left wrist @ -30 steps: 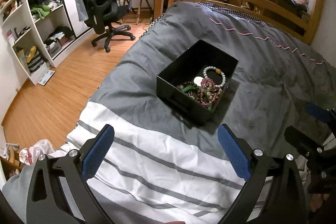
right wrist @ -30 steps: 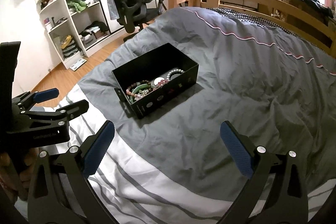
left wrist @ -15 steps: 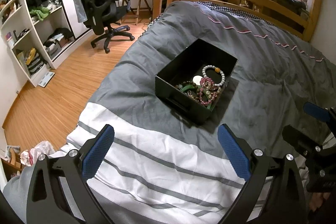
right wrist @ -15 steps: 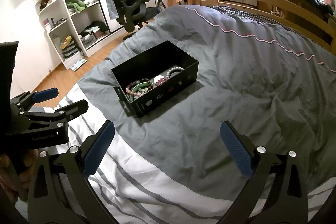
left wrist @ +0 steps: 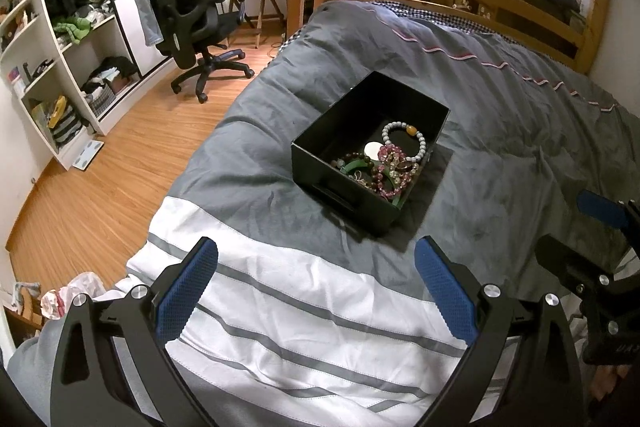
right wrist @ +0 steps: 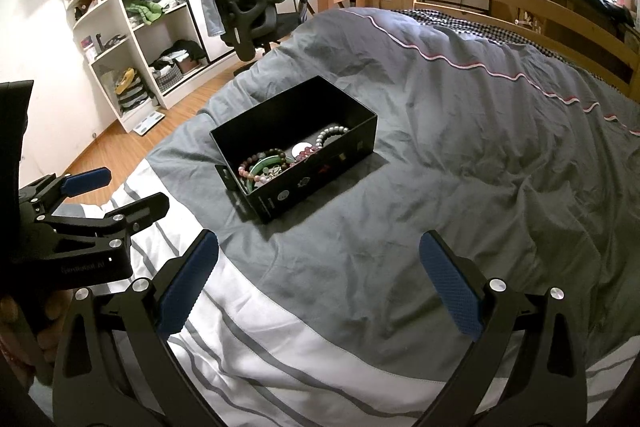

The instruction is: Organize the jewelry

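Note:
A black open box [left wrist: 320, 131] sits on the grey duvet [left wrist: 500, 131] in the middle of the bed. Inside lie several bracelets: a grey bead one [left wrist: 404, 141], a pink bead one [left wrist: 394, 173], a green bangle [left wrist: 354, 169] and a white disc [left wrist: 373, 149]. The box [right wrist: 320, 175] also shows in the right wrist view, with the green bangle [right wrist: 266, 163] at its near end. My left gripper [left wrist: 316, 291] is open and empty, held short of the box. My right gripper [right wrist: 320, 287] is open and empty, to the box's right.
The duvet's white striped part [left wrist: 300, 307] lies under both grippers. The bed's left edge drops to a wooden floor [left wrist: 100, 179]. An office chair [left wrist: 192, 23] and white shelves [left wrist: 60, 67] stand at the left. A wooden bed rail [left wrist: 500, 11] runs along the far side.
Both views have drifted only slightly toward the box. Both grippers stay open and empty, and the box and jewelry have not moved.

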The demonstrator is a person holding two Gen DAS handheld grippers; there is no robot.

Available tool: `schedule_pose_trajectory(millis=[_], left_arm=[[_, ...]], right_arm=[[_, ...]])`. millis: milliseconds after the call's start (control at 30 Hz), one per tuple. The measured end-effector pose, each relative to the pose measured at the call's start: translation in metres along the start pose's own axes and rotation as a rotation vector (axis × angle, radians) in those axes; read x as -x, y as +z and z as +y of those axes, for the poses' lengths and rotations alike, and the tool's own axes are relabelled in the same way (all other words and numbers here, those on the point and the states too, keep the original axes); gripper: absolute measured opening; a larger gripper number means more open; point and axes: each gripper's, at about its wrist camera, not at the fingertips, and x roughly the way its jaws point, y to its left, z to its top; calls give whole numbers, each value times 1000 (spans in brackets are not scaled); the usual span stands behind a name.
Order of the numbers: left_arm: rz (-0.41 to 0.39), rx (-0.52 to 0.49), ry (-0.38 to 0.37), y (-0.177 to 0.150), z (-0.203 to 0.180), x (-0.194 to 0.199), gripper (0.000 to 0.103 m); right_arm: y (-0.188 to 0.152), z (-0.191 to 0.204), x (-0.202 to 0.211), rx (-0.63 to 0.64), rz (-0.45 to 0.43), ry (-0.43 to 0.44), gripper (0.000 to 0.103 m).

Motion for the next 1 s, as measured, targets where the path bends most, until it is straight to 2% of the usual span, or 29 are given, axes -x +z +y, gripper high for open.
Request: schedule_pose_trajectory(millis=[1000], left_arm=[[-2,-14,4,-1,-1,-1,97]], right_arm=[[-5,-3,-4,-11,9,-3,99]])
